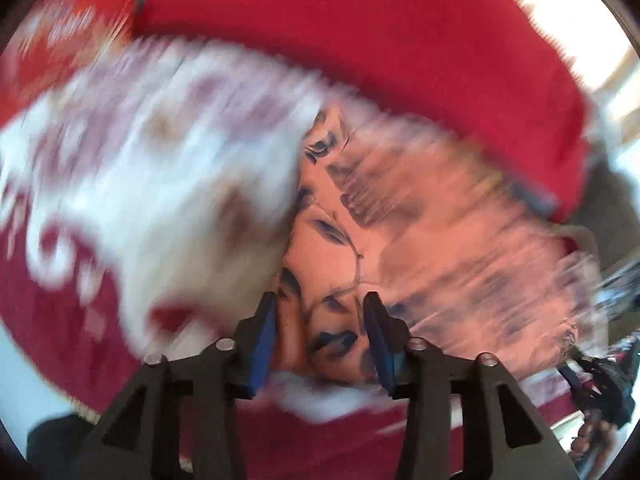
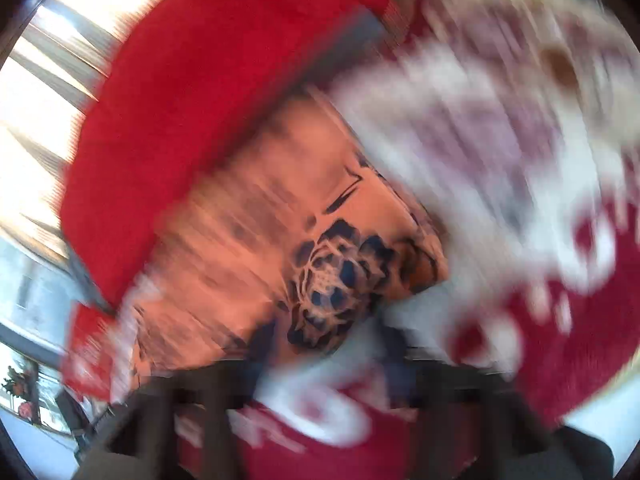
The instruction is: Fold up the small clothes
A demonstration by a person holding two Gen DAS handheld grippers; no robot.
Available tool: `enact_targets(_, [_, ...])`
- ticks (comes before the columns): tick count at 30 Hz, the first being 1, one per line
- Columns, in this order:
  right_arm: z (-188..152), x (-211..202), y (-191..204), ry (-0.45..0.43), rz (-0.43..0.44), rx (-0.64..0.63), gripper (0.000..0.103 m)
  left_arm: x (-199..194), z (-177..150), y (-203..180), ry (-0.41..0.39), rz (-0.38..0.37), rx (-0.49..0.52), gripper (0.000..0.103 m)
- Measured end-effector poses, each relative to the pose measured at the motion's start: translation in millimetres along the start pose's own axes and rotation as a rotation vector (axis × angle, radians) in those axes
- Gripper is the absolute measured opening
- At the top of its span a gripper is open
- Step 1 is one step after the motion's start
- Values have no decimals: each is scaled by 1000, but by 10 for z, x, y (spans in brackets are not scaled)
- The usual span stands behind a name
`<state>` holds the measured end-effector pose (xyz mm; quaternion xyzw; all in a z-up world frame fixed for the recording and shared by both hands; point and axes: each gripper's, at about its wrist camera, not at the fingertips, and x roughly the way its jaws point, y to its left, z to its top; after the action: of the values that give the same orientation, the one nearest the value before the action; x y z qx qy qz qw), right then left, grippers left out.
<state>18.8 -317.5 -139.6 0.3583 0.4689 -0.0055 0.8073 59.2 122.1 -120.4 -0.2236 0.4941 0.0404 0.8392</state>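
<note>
An orange garment (image 1: 420,220) printed with dark flowers lies spread in front of both grippers, badly smeared by motion blur. My left gripper (image 1: 320,300) hovers over its near edge with the blue pads (image 1: 264,340) apart; orange cloth shows in the gap, and the pads do not press on it. In the right wrist view the same orange garment (image 2: 280,220) fills the middle. My right gripper (image 2: 326,348) is only a dark blur at the bottom, its fingers wide apart over the white and red cover, with nothing seen in them. It also appears, held by a hand, at the far right (image 1: 600,384).
A plain red cloth (image 1: 380,40) lies beyond the garment. A white cloth with faded purple pattern (image 1: 140,160) is bunched on the garment's left side. Everything rests on a dark red and white patterned cover (image 1: 60,320). Bright windows (image 2: 36,100) lie behind.
</note>
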Motion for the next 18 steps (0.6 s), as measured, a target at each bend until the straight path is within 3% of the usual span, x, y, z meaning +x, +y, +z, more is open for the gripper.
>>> enact_targets(1, [-70,-48,-122,-26,74,17,66,22,-67,196,5,-78,-41,46])
enact_targets(2, [-117,-157,-192,-60,112,14,66,-40,-70,275,-12,-108,-54,47])
enact_targets(3, [-125,-302,-224,-75,53,-3,67,-141,-38,329,-23,-98,-53,49])
enact_targets(5, [-60,-490,-248,-128,15,-19,69,-363,95,347,-90,-28,-24,56])
enact_targets(7, [128,-620,-202,-166,23,-53,69,-475,261,328,-160,-35,23,67])
enact_targets(8, [211,-641,-153,-171,26,-74,69,-486,362,291,-174,-46,49,67])
enact_targets(12, [637,-500,136,-203,47,-155,69,-327,681,99,-169,-119,84,67])
enact_targets(15, [905,-315,314,-158,50,-212,69,-77,942,-67,-119,-163,101,67])
enact_targets(18, [1105,-88,445,-132,14,-268,69,234,1202,-209,-74,-124,111,66])
